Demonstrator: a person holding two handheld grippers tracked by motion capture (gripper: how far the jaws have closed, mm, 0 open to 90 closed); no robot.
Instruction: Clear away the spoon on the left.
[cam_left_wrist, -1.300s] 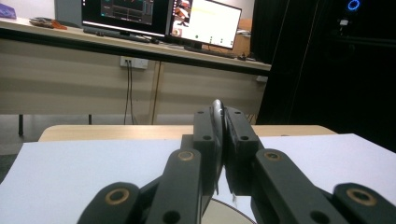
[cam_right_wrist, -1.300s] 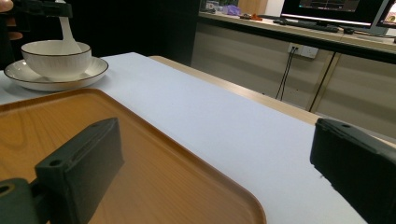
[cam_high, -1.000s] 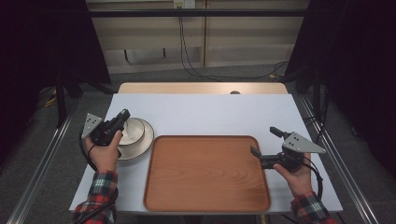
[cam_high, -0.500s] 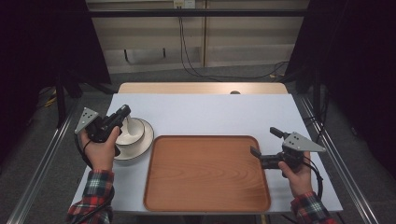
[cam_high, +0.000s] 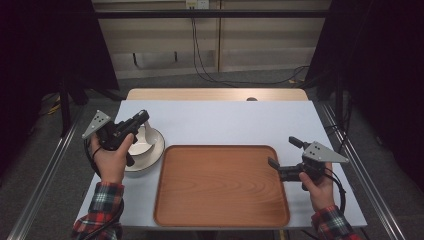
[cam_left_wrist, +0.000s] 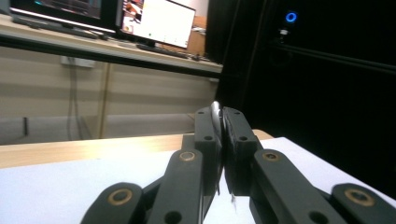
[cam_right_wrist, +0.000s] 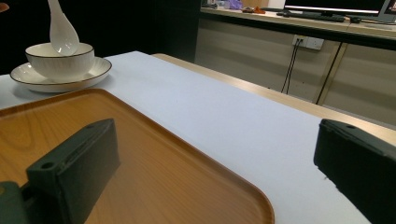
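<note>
Nearest the person: wooden tray (cam_high: 220, 185) on the counter (cam_high: 225, 120), bare. Right gripper (cam_high: 283, 152) at the tray's right edge, fingers (cam_right_wrist: 74, 163) spread wide, nothing between them. Further out on the left: left gripper (cam_high: 141, 117) above the crockery, fingers (cam_left_wrist: 205, 135) nearly together and clamped on the thin handle of a white spoon (cam_right_wrist: 63, 30). Scoop end hanging down at the mouth of the bowl (cam_right_wrist: 60, 58); cannot tell whether clear of the rim. Bowl seated on a plate (cam_right_wrist: 60, 79), just beside the tray's far left corner. Beyond that, bare counter to the far edge. Handling, as a judgement: spoon looks like glazed ceramic, so stiff, light, slick and brittle. Likely to swivel between flat pads if held by a narrow strip of handle, and likely to chip on a knock against the bowl rim or a drop onto the tray. Best hold: mid-handle, pads flat on the two broad faces, scoop hanging below so that the weight pulls straight down. Firm pressure, no more; glaze gives little friction, so no fast swings. Bowl and plate probably heavier and equally fragile; loose stack, so likely to slide if nudged. Set down low and gently, scoop end first.
</note>
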